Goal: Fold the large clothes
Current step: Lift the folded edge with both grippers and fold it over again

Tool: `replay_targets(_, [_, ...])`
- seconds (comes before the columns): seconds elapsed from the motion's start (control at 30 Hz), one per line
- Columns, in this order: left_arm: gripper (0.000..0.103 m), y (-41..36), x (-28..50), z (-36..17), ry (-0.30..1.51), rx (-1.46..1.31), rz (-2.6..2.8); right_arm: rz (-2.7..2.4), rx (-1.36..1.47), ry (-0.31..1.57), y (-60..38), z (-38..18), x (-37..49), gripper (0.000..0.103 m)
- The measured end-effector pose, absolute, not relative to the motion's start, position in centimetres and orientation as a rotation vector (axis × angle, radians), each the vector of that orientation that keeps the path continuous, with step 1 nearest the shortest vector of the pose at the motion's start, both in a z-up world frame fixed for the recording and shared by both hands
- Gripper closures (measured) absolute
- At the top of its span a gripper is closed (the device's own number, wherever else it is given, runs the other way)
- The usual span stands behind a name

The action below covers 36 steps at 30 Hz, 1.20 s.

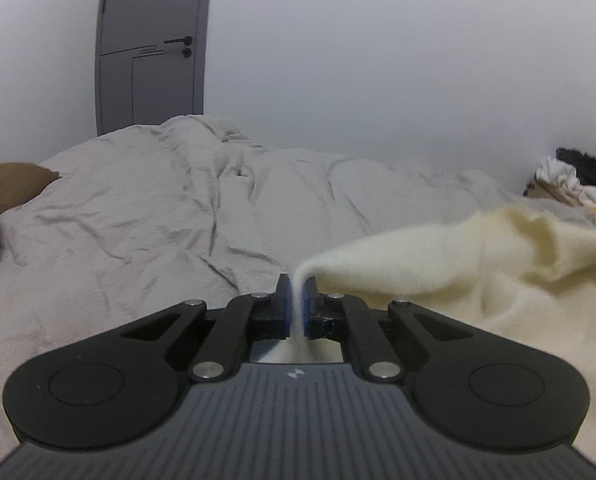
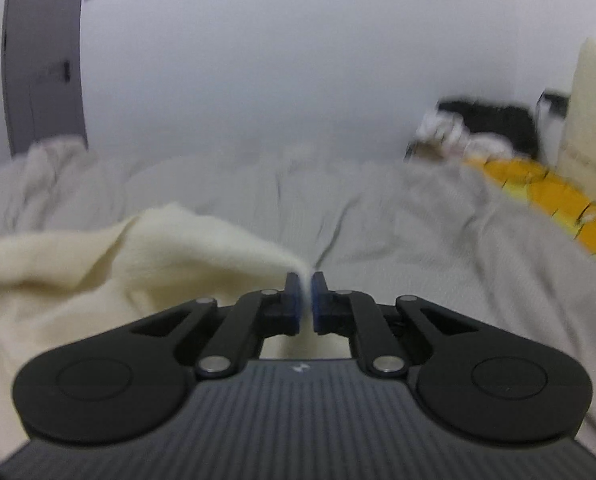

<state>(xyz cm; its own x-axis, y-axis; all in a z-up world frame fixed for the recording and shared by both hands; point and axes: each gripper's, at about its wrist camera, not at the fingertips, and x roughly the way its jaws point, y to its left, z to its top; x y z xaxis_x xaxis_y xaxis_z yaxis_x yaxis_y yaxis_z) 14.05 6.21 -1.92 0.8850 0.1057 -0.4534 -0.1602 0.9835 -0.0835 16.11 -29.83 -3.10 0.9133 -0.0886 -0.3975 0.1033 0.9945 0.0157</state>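
Observation:
A cream knitted garment (image 1: pixel 477 276) hangs between my two grippers above a bed. In the left wrist view it spreads to the right of my left gripper (image 1: pixel 296 300), which is shut on its edge between the blue pads. In the right wrist view the same garment (image 2: pixel 98 264) spreads to the left of my right gripper (image 2: pixel 305 300), which is shut on another edge of it. Most of the garment's lower part is hidden below the grippers. The right wrist view is blurred.
A rumpled grey duvet (image 1: pixel 178 208) covers the bed. A brown pillow (image 1: pixel 14 184) lies at the far left. A yellow item (image 2: pixel 545 196) and a pile of clothes (image 2: pixel 477 128) lie at the far right by the wall. A grey door (image 1: pixel 150 40) stands behind.

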Motion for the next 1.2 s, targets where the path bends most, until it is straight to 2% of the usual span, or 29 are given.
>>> replay_targets(0.2, [0.097, 8.9, 9.8, -1.0, 0.454, -0.287, 0.136, -0.190, 0.201, 0.354, -33.6, -2.2, 11.8, 0.096])
replay_targets(0.27, [0.097, 9.8, 9.4, -1.4, 0.475, -0.343, 0.143, -0.255, 0.296, 0.404, -35.5, -3.3, 11.6, 0.101])
replay_targets(0.47, [0.097, 11.6, 11.8, -4.0, 0.565, -0.463, 0.155, -0.297, 0.502, 0.617, -39.2, -8.0, 14.6, 0.101])
replay_targets(0.67, [0.096, 13.0, 14.5, -7.0, 0.644, -0.559, 0.157, -0.262, 0.428, 0.673, -36.2, -9.5, 16.4, 0.100])
replay_targets(0.9, [0.095, 13.7, 15.8, -7.6, 0.648, -0.577, 0.126, -0.248, 0.506, 0.713, -37.1, -10.9, 16.6, 0.100])
replay_targets(0.93, [0.091, 13.7, 15.5, -7.4, 0.643, -0.576, 0.123, -0.248, 0.518, 0.697, -37.3, -10.6, 16.5, 0.100])
replay_targets(1.0, [0.073, 13.4, 14.6, -6.9, 0.642, -0.582, 0.138, -0.238, 0.539, 0.661, -37.0, -9.7, 15.7, 0.098])
replay_targets(1.03, [0.054, 13.5, 14.2, -6.6, 0.640, -0.580, 0.150, -0.225, 0.550, 0.639, -36.9, -9.2, 15.3, 0.098])
replay_targets(1.07, [0.045, 13.4, 13.8, -6.2, 0.631, -0.575, 0.157, -0.206, 0.560, 0.618, -36.7, -8.6, 14.9, 0.097])
replay_targets(1.2, [0.037, 12.5, 11.3, -4.5, 0.593, -0.573, 0.112, -0.150, 0.597, 0.544, -35.8, -6.5, 12.5, 0.097])
